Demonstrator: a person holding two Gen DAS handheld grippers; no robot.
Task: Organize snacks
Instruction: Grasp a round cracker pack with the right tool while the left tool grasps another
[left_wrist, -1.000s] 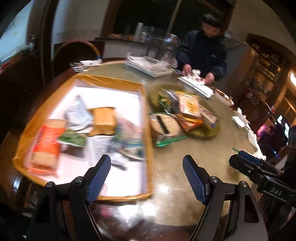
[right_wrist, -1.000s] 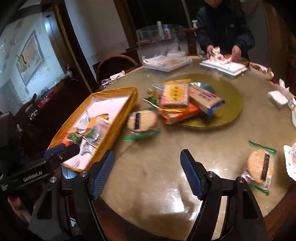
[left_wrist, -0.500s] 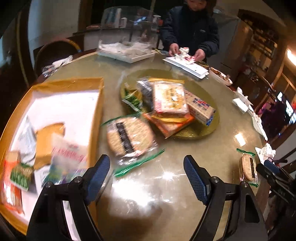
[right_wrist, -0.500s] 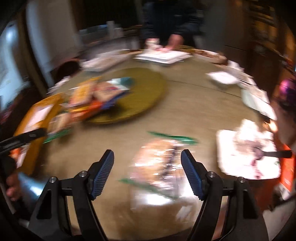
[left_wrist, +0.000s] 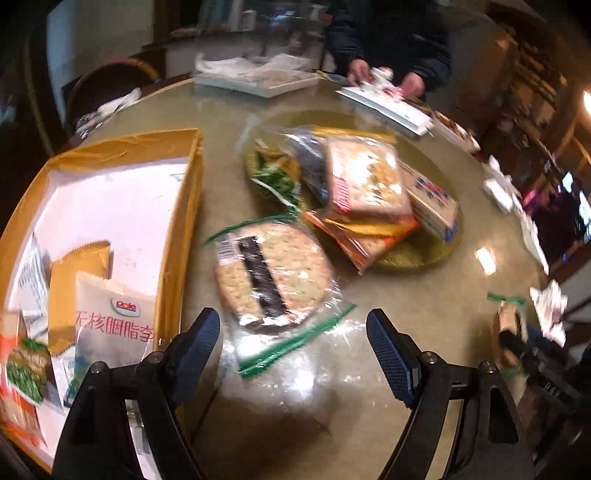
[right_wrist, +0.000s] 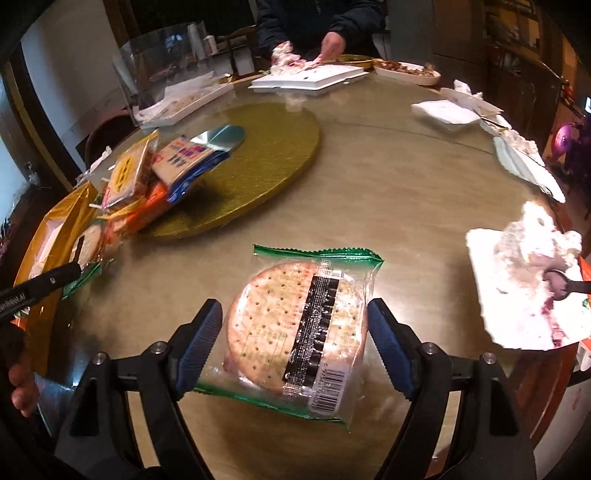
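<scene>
Dole pouch (left_wrist: 110, 325) lies in gold box (left_wrist: 177, 236); both grippers' fingers (right_wrist: 199, 332) wide, right just opened around cracker pack (right_wrist: 295, 332)

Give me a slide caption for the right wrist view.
Right gripper, jaws open, straddles a wrapped round cracker pack lying on the table.

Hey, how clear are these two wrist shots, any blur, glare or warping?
Left wrist view: snack pile smeared by motion blur, glare patches on the table, strong fisheye bending. Right wrist view: cracker pack fairly sharp, wrapper glints, corners dark.
</scene>
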